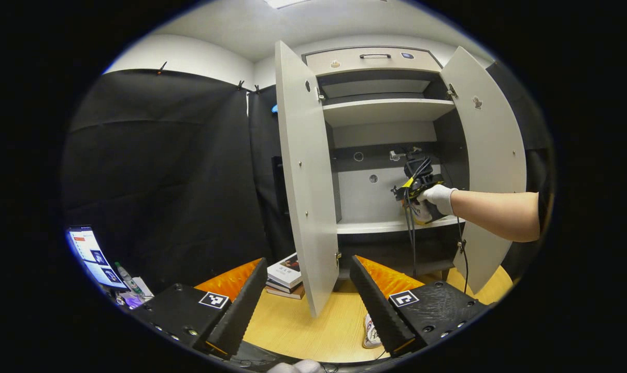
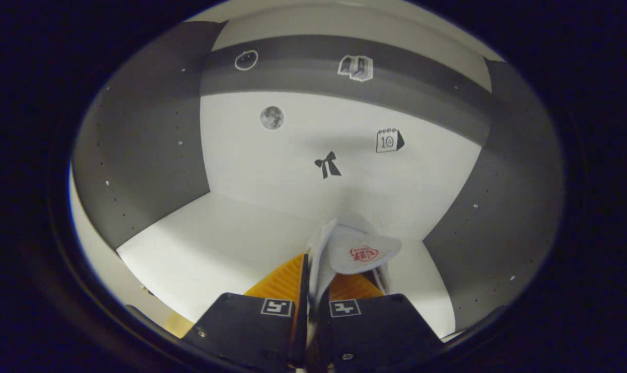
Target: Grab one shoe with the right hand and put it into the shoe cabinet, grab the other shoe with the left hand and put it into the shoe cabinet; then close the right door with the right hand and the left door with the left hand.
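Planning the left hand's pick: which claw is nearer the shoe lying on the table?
Left. The left claw hovers open just above the shoe; the right claw is up inside the cabinet.

Matt, smooth painted board is shown on the shoe cabinet; light wood grain on the table; soft white cloth on the shoe.
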A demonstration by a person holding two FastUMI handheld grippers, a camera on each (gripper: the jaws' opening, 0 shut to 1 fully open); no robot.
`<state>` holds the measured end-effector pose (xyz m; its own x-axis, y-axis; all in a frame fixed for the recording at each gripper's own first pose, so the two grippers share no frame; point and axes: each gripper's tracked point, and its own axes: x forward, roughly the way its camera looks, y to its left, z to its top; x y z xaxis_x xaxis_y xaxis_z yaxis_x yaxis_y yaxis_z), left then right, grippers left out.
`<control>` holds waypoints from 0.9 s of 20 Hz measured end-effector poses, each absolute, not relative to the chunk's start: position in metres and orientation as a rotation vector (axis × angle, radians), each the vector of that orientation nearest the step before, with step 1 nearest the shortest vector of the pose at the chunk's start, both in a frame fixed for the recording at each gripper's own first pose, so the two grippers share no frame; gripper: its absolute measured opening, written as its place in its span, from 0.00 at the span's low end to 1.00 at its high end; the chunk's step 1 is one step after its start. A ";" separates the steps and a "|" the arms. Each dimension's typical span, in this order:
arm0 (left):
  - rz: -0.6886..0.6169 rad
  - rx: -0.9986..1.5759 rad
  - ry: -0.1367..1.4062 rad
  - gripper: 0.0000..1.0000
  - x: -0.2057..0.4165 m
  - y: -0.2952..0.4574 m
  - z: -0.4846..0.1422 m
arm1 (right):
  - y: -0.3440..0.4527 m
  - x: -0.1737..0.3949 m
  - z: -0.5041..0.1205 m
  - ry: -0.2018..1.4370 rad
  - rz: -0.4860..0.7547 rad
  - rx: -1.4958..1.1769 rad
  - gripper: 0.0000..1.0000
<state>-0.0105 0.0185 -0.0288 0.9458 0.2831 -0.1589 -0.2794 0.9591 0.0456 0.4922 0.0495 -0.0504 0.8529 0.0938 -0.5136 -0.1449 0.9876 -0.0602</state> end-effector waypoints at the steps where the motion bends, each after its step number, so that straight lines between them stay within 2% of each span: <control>1: 0.288 0.026 0.163 0.96 -0.011 0.019 -0.028 | 0.054 0.490 -0.051 0.543 0.145 -0.072 0.27; 3: 0.286 0.024 0.163 0.96 -0.011 0.019 -0.028 | 0.049 0.488 -0.044 0.528 0.128 -0.060 0.34; 4: 0.285 0.021 0.161 0.96 -0.011 0.019 -0.028 | 0.051 0.487 -0.040 0.513 0.129 -0.055 0.43; 7: 0.280 0.017 0.158 0.96 -0.011 0.019 -0.029 | 0.049 0.476 -0.029 0.478 0.123 -0.024 0.58; 9: 0.273 0.013 0.158 0.96 -0.011 0.020 -0.030 | 0.045 0.468 -0.018 0.444 0.116 0.005 0.60; 10: 0.266 0.012 0.155 0.96 -0.011 0.019 -0.030 | 0.045 0.462 -0.013 0.424 0.121 0.013 0.66; 11: 0.262 0.015 0.156 0.96 -0.012 0.019 -0.031 | 0.041 0.454 -0.006 0.397 0.113 0.013 0.76; 12: 0.257 0.018 0.153 0.96 -0.012 0.020 -0.031 | 0.037 0.445 0.003 0.358 0.105 0.010 0.80; 14: 0.241 0.028 0.152 0.96 -0.010 0.019 -0.032 | 0.031 0.414 0.026 0.266 0.101 -0.001 0.82; 15: 0.231 0.032 0.156 1.00 -0.008 0.019 -0.035 | 0.029 0.396 0.039 0.211 0.101 -0.005 0.86; 16: 0.217 0.033 0.160 0.96 -0.005 0.019 -0.037 | 0.023 0.374 0.052 0.159 0.096 -0.012 0.82; 18: 0.188 0.033 0.159 0.97 0.001 0.016 -0.039 | 0.017 0.327 0.074 0.064 0.100 0.011 0.94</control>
<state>0.0015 0.0163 -0.0392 0.9698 0.1888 -0.1545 -0.1835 0.9819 0.0476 0.3267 0.0171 0.0743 0.9929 0.1006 -0.0633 -0.0998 0.9949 0.0144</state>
